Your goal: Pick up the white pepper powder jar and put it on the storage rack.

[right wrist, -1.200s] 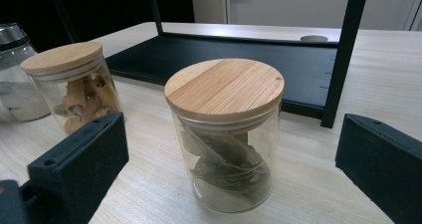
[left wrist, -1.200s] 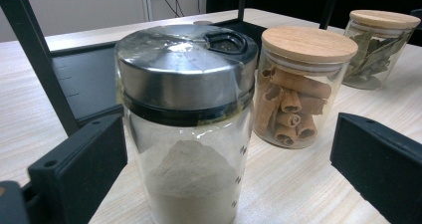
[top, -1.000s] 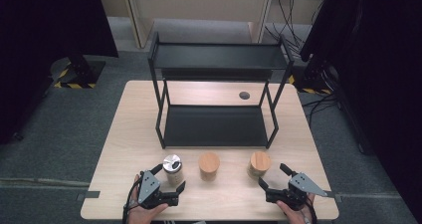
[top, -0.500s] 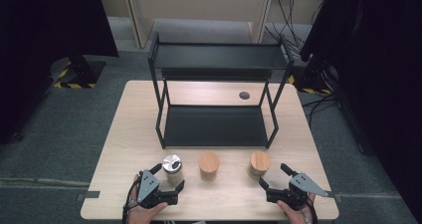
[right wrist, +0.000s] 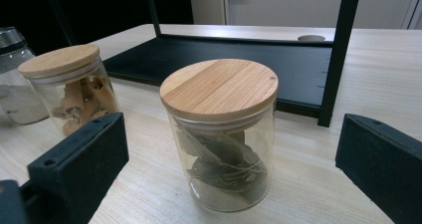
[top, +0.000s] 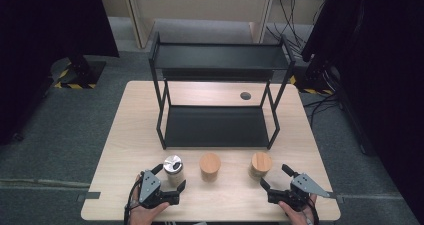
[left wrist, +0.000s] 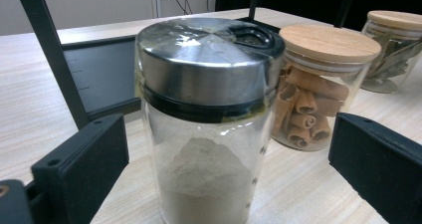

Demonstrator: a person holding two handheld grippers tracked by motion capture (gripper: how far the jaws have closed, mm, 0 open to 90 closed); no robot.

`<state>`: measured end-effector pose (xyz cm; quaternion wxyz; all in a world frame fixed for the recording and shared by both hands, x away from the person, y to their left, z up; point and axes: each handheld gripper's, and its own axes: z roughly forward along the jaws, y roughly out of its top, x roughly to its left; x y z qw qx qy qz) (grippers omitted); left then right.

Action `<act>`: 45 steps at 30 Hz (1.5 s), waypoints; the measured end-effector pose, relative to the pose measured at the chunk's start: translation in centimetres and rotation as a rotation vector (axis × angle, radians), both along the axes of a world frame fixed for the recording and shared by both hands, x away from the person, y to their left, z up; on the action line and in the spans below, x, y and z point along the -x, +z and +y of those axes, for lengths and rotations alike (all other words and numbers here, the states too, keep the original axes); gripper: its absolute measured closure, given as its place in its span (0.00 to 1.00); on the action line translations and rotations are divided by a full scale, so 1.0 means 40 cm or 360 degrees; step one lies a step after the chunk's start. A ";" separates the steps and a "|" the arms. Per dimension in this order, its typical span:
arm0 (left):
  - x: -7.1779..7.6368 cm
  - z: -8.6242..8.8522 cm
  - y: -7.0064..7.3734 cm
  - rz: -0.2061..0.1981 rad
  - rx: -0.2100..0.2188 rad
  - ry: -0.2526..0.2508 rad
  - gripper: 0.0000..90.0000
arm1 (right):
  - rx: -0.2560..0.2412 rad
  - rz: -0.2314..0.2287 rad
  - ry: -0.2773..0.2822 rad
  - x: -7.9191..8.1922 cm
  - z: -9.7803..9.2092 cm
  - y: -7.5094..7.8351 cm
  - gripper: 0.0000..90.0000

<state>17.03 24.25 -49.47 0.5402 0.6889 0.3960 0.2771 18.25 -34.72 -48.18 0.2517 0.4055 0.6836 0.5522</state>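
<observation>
Pale wood worktop (top: pixel 125 135) carries a black two-tier rack (top: pixel 217 100), the landmark here. In front of the rack stand three jars in a row. The shaker (top: pixel 173 170), glass with a steel lid, stands off the rack's front left corner and holds pale powder. The cinnamon jar (top: pixel 210 167) stands before the middle of the rack, the bay-leaf jar (top: pixel 260 165) off its front right corner; both have wooden lids.

The left tongs (top: pixel 170 180) sit on the near side of the shaker from the rack, spread wide, their jaws flanking the shaker without touching it. The right tongs (top: pixel 274 177) sit on the near side of the bay-leaf jar, also spread, the jar between the jaws and clear of both.
</observation>
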 end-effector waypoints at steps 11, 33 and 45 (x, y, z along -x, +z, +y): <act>-0.020 -0.006 -0.001 0.0008 -0.0004 0.0020 0.07 | -0.0009 0.0005 0.0002 -0.001 -0.002 -0.001 0.01; -0.035 -0.012 0.006 -0.0001 -0.0051 0.0022 0.34 | -0.0015 0.0004 0.0001 -0.001 -0.001 -0.002 0.01; -0.030 -0.014 0.017 0.0011 -0.0034 0.0018 0.34 | -0.0019 -0.0003 -0.0006 0.000 -0.003 -0.003 0.01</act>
